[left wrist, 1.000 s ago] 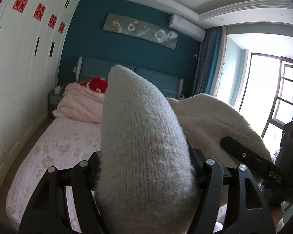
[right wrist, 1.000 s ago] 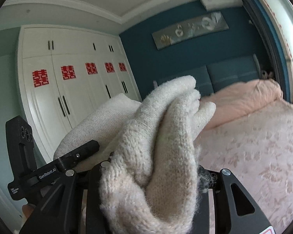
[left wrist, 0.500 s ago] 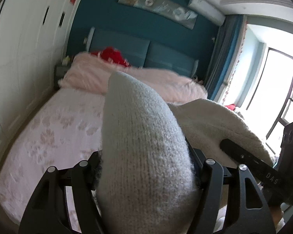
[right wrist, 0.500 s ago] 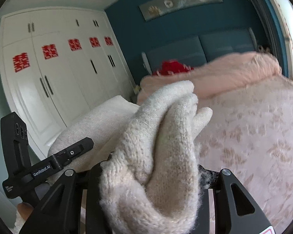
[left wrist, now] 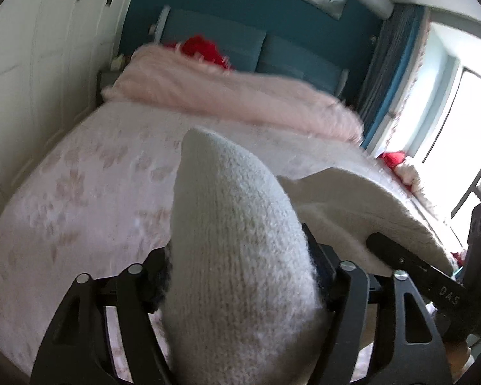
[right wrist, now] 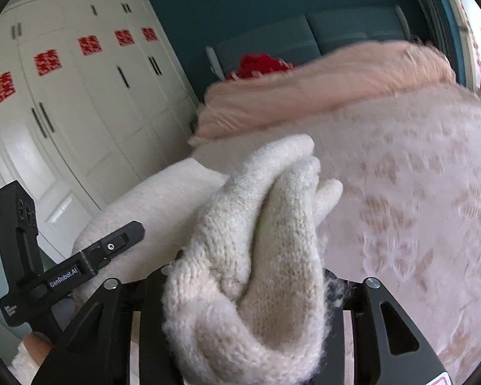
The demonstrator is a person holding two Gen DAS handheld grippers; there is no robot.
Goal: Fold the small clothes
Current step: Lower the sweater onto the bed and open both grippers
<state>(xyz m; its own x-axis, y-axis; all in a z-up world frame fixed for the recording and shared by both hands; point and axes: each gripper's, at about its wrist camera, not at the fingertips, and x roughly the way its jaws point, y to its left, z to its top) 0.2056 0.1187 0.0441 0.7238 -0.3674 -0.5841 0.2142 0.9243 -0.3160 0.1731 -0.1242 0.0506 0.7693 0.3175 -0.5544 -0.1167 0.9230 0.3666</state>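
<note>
A cream knitted garment [left wrist: 234, 256] is held up between both grippers above a bed. My left gripper [left wrist: 240, 276] is shut on one bunched end of it, which fills the middle of the left wrist view and hides the fingertips. My right gripper [right wrist: 250, 288] is shut on the other bunched end [right wrist: 256, 250]. The garment's span [left wrist: 352, 205] stretches toward the right gripper's body [left wrist: 417, 272]. In the right wrist view the span [right wrist: 150, 205] runs to the left gripper's body [right wrist: 73, 272].
A bed with a pink floral cover [left wrist: 80, 192] lies below and ahead. A folded pink quilt [left wrist: 234, 96] and a red item [left wrist: 205, 48] lie by the blue headboard. White wardrobes [right wrist: 80, 112] stand on the left, a bright window [left wrist: 458, 122] on the right.
Both grippers have tilted downward toward the bed with the garment still held. The bed cover now fills more of both views and the ceiling has dropped out of view.
</note>
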